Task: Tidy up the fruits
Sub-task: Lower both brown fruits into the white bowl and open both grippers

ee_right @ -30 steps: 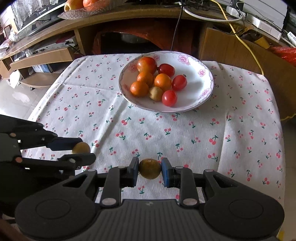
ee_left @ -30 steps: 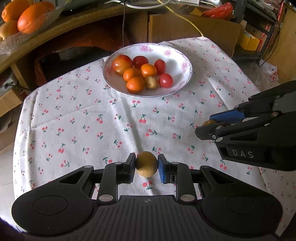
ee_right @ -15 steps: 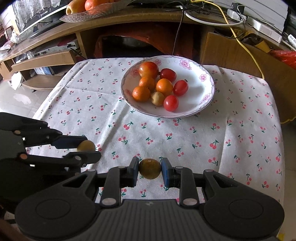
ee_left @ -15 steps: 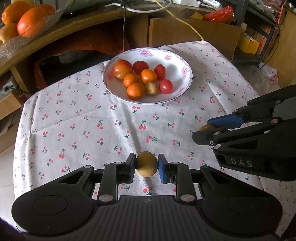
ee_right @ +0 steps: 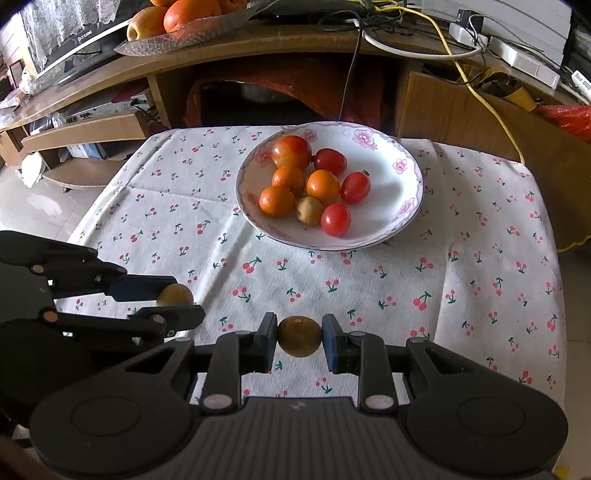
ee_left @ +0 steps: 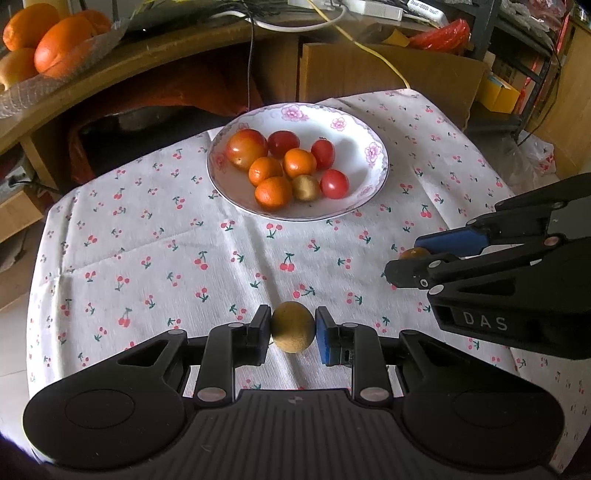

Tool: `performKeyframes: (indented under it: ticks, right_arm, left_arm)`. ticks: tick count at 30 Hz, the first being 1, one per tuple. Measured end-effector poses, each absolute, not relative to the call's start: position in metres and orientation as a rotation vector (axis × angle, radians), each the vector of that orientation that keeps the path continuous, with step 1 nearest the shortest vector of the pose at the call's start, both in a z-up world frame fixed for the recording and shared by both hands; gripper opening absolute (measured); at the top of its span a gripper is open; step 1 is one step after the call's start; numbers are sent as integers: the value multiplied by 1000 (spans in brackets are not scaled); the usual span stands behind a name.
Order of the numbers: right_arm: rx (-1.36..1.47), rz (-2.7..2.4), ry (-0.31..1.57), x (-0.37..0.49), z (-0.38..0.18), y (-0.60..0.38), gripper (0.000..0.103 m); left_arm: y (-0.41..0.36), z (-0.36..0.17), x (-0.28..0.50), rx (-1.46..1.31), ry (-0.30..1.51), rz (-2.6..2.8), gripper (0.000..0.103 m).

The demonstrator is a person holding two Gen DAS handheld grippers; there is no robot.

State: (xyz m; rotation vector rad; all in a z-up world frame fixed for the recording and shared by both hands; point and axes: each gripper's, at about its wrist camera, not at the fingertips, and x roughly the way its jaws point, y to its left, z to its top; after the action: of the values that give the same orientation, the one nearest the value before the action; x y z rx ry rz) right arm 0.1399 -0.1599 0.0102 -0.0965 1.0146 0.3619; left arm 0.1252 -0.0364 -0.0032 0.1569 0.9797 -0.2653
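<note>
My left gripper [ee_left: 292,330] is shut on a small brown-yellow round fruit [ee_left: 293,326] above the near part of the cherry-print tablecloth [ee_left: 166,251]. My right gripper [ee_right: 299,338] is shut on a similar brown fruit [ee_right: 299,336]. Each gripper shows in the other view, the right one [ee_left: 417,254] at the right and the left one [ee_right: 173,295] at the left, both holding their fruit. A white flowered plate [ee_left: 365,177] at the far middle of the table holds several orange and red fruits and one brown fruit [ee_left: 306,187]. The plate also shows in the right wrist view [ee_right: 399,199].
A wooden shelf behind the table carries a glass dish of oranges [ee_left: 55,40], cables and a power strip [ee_left: 354,7]. Cardboard [ee_left: 388,70] stands behind the table's far edge. Floor lies to the left of the table [ee_right: 40,199].
Both grippers have drawn back from the plate and risen a little, each still holding its fruit. The plate looks smaller and farther off.
</note>
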Motion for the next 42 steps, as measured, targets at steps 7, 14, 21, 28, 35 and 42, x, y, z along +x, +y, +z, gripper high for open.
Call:
performKeyframes:
  ticks: [7,14,21,28,35,42]
  right_arm:
    - [-88,362,1009,149,14,-160,21]
    - [-66,352,1012,171,13,-165,21]
    - [-43,336,997,197,13,-172,21]
    - [-11,304,977,227,13,-180,21]
    - [2,291,968,250,5,-180,21]
    - [23,300,975,262,-1,-180,21]
  left_arm:
    - [-37,-1,135,150,975,-265,33]
    - [-34,2,156,120,974,-255,33]
    - [-38,8,180,107,957,-253,33]
    - [-45,14,212,93,928,-248,33]
    - [-54,11,236,116,927,-245,31]
    - [-50,7,242,106,937,-234,32]
